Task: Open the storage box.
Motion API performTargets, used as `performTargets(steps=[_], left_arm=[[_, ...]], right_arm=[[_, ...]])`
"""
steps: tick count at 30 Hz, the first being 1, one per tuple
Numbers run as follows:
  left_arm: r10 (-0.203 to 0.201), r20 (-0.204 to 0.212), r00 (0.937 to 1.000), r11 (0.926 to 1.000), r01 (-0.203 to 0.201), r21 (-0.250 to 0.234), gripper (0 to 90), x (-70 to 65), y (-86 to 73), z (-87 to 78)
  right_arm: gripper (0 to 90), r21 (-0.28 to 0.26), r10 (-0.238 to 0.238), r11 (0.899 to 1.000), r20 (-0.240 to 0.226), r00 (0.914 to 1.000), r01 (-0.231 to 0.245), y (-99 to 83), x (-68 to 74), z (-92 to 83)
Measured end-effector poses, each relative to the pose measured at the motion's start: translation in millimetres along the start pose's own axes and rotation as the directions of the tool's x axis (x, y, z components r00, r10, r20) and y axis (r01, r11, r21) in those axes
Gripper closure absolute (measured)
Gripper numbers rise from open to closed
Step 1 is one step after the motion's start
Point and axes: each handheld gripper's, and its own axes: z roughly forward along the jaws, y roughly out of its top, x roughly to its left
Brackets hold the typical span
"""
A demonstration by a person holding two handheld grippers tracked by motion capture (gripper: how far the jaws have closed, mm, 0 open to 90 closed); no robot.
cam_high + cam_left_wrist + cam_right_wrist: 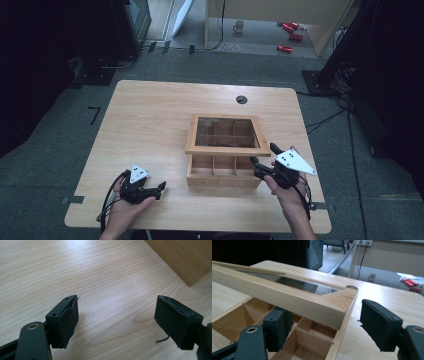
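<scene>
We see bare table all around the wooden box, widest at the left. The half-raised lid overhangs the compartments, leaving a gap at the near edge where the right gripper straddles the lid's corner.

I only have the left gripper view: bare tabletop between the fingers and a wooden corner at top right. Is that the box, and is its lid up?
Observer: Yes. The wooden box has its glass-paned lid raised at the front.
Operator: Where is the right gripper?
Observer: The right gripper sits at the box's front right corner, its fingers open on either side of the lid's corner.
Operator: Anything inside?
Observer: The compartments that show under the lid look empty.
</scene>
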Motion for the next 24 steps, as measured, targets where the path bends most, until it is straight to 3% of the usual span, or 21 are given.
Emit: performTargets(steps=[4,6,10,20,24], left_arm=[[0.011,-0.014,0.9998,0.9999,-0.011,0.008,18.3,-0.1,-3.8,4.4],[0.014,-0.019,0.9997,0.9999,-0.014,0.005,17.4,-0.8,-4.0,5.3],[0.051,-0.041,0.9979,0.9986,-0.051,-0.011,15.2,-4.4,-6.6,8.8],[0.054,-0.036,0.9979,0.9985,-0.054,-0.012,13.7,-3.5,-6.3,9.1],[0.054,-0.034,0.998,0.9984,-0.055,-0.012,13.7,-3.3,-6.1,9.1]], right_arm=[[26.5,-0.01,-0.006,1.0,0.001,1.0,0.006,10.9,-2.5,2.2],[26.5,-0.016,-0.033,0.999,0.009,0.9994,0.033,19.8,-3.9,6.0],[26.5,-0.016,-0.043,0.999,0.004,0.9991,0.043,28.0,-6.0,10.0],[29.9,-0.042,-0.068,0.997,-0.016,0.9976,0.067,50.1,-12.5,23.9],[30.6,-0.06,-0.121,0.991,-0.035,0.9921,0.118,57.7,-14.3,31.0]])
